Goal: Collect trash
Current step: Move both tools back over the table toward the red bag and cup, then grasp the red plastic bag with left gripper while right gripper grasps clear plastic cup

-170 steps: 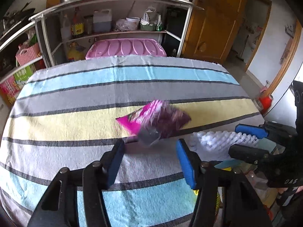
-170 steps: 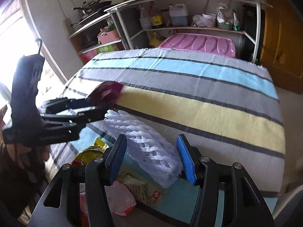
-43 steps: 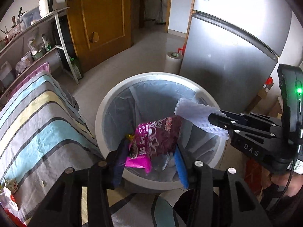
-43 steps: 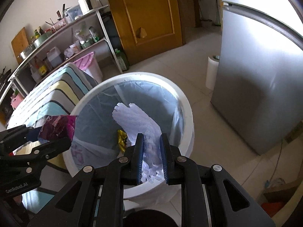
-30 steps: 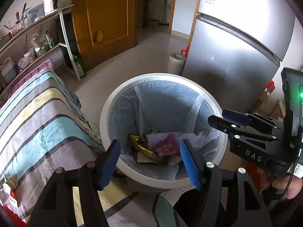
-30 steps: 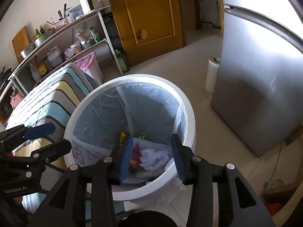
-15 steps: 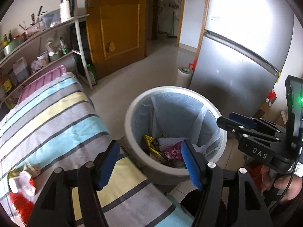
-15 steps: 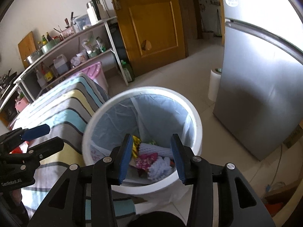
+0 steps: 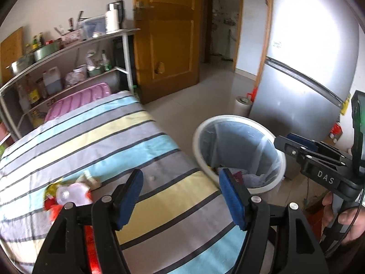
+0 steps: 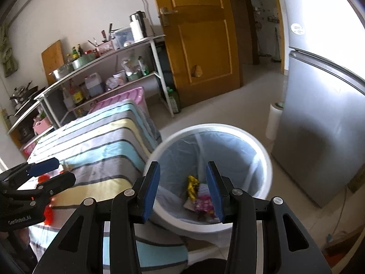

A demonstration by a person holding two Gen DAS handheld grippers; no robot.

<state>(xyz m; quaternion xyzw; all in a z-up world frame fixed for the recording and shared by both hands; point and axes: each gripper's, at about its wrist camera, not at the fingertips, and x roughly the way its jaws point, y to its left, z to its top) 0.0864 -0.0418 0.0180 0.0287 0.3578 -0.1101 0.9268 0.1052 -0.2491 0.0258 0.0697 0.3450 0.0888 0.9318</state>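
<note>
Both tongs are standing wide and holding nothing: the left tongs [image 9: 180,194] are hanging nearer the leftover wrappers [image 9: 70,193] lying down-left on the striped tabletop [image 9: 102,141], while the right tongs [image 10: 182,190] are facing the lined bin [image 10: 264,157].

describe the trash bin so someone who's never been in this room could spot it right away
Find the tall silver fridge and the table under the striped cloth; the trash bin stands on the floor between them. It is a round white tub lined with a pale blue bag, with wrappers at the bottom. The only other white thing nearby is a thin paper roll by the fridge.
</note>
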